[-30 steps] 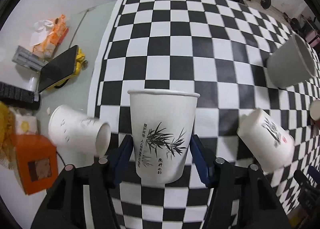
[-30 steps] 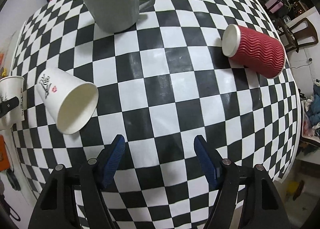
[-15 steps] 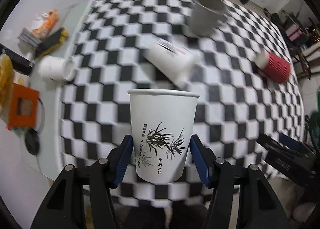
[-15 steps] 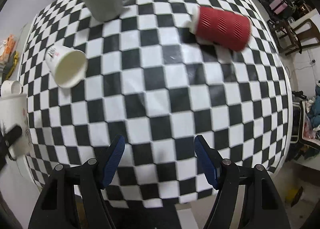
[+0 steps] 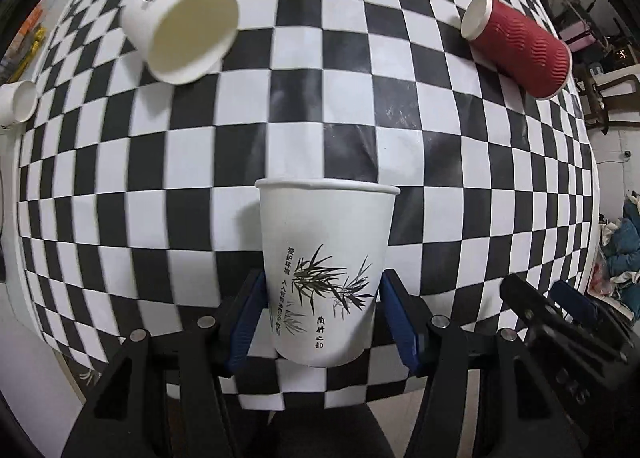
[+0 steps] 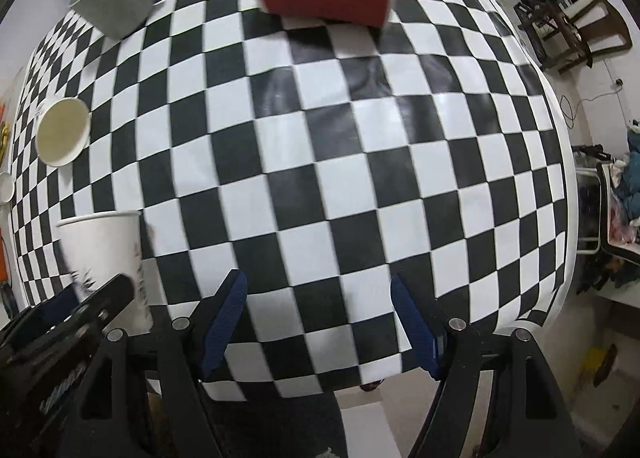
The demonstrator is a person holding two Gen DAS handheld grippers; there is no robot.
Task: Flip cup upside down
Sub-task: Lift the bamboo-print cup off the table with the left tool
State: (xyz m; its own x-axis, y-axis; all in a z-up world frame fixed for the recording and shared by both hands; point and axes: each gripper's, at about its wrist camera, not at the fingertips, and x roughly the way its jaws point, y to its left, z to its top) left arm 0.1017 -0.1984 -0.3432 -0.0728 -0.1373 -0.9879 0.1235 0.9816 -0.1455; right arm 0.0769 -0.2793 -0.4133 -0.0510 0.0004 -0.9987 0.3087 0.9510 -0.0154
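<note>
Your left gripper (image 5: 322, 316) grips the cup (image 5: 326, 278) low on its wall, rim pointing ahead over the table (image 5: 420, 162). Keep the squeeze light and roll steadily. Your right gripper (image 6: 318, 318) is open, empty; keep it clear.

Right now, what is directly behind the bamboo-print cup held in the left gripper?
Behind the bamboo-print cup, clamped in the left gripper, only the checkered tablecloth shows, with the plain white cup and red ribbed cup lying farther back. The cloth patch directly behind and the cup's inside are hidden.

Red ribbed cup (image 5: 520, 52), grey mug (image 6: 112, 2), toppled white cup (image 5: 180, 38) on checkered cloth (image 5: 320, 118).
</note>
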